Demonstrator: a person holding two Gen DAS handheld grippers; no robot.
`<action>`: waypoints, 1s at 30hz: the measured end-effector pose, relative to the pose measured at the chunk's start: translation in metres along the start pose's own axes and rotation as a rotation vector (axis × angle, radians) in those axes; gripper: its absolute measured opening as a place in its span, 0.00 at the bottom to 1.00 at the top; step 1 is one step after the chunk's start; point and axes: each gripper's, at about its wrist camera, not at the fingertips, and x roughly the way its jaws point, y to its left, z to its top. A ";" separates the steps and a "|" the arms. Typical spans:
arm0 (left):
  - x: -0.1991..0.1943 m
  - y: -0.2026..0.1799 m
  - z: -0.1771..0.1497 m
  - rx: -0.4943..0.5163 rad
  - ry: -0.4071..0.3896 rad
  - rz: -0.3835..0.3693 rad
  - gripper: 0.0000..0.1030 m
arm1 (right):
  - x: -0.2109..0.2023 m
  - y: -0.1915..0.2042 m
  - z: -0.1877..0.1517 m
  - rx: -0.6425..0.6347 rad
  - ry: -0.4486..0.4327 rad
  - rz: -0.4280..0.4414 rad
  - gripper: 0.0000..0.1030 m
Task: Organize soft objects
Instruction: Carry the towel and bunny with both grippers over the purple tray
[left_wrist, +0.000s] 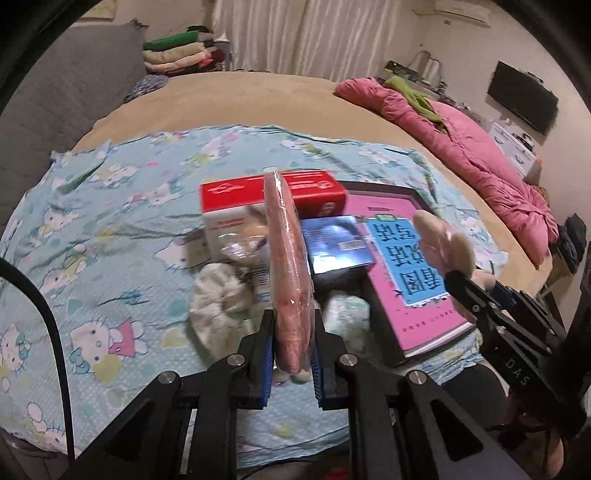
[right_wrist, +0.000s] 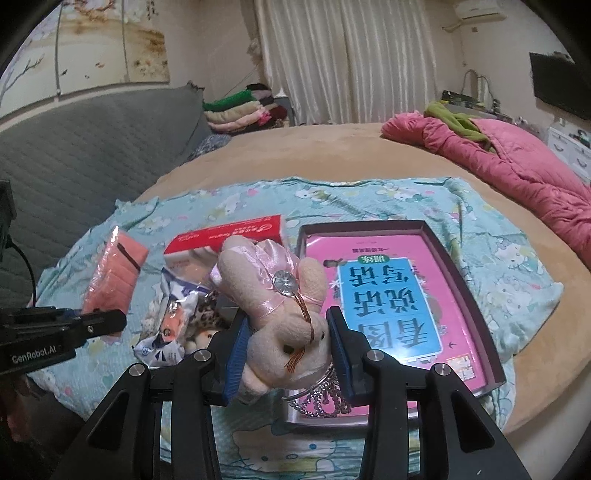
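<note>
— Above the blue sheet (right_wrist: 369, 199): left gripper (left_wrist: 293, 363)?
— Clamped on a wrapped pink cloth pack (left_wrist: 290, 258), lifted.
— Right gripper (right_wrist: 288, 354)?
— Pinching a plush bunny (right_wrist: 273, 295) beside the pink book (right_wrist: 391, 295).

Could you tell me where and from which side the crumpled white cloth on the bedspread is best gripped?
Judging by its bunched, rounded heap, the crumpled white cloth is probably best pinched across its raised top folds, coming from above on its open left side; the red and white box and other clutter crowd its right and far sides.

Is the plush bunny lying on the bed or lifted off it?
Lifted: the plush bunny is clamped between the right tongs, hanging above the pink book.
</note>
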 end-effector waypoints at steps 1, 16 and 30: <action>0.001 -0.006 0.002 0.012 -0.001 -0.001 0.17 | -0.001 -0.002 0.000 0.005 -0.004 -0.002 0.41; 0.037 -0.087 0.019 0.145 0.035 -0.059 0.17 | -0.012 -0.050 0.004 0.081 -0.057 -0.138 0.41; 0.093 -0.138 0.020 0.228 0.131 -0.078 0.17 | 0.007 -0.120 -0.008 0.248 0.008 -0.217 0.41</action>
